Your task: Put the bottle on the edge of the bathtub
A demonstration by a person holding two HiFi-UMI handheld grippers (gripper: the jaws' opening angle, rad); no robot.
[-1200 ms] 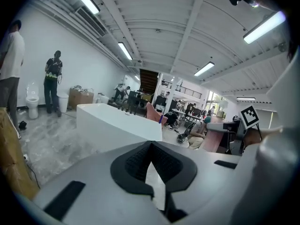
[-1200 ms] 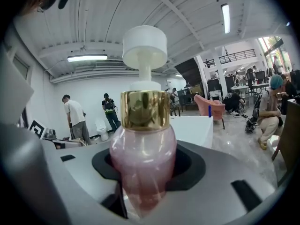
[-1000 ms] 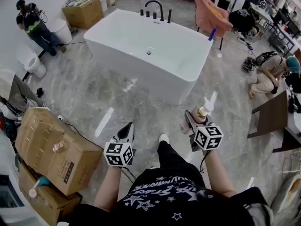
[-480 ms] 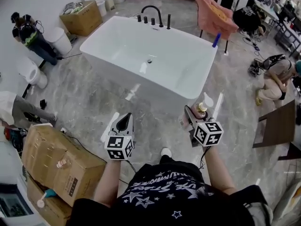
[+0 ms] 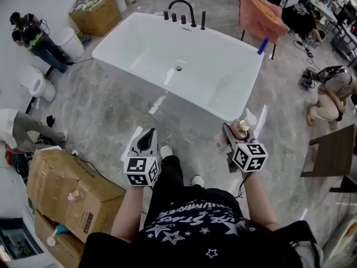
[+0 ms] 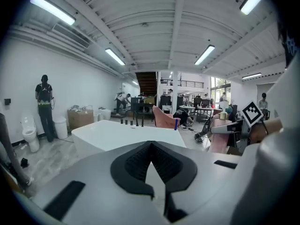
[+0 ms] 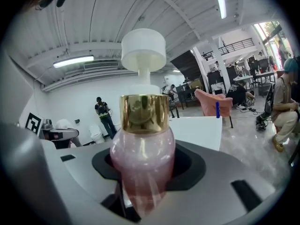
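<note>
The faucet (image 5: pixel 182 7) stands on the far rim of the bathtub (image 5: pixel 139 87). A chair (image 5: pixel 255 13) is behind the bathtub's right corner, a box (image 5: pixel 99 13) behind its left end and a toilet (image 5: pixel 36 82) to its left. Before its near wall, stacked boxes (image 5: pixel 67 186) lie off to the left. The left hand-held gripper (image 5: pixel 146 138) and the right hand-held gripper (image 5: pixel 233 137) are also before that wall, the bottle (image 5: pixel 241 130) upright between the right one's jaws.

Bathtub (image 5: pixel 212 77) in all three views

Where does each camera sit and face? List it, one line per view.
Head view: on the person's head, facing down at the bathtub; arms, legs, left gripper, right gripper show.
Left gripper view: on that gripper, facing the bathtub over shut, empty jaws.
Right gripper view: on that gripper, facing the bathtub past its clamped bottle.
Shared: the bathtub.
</note>
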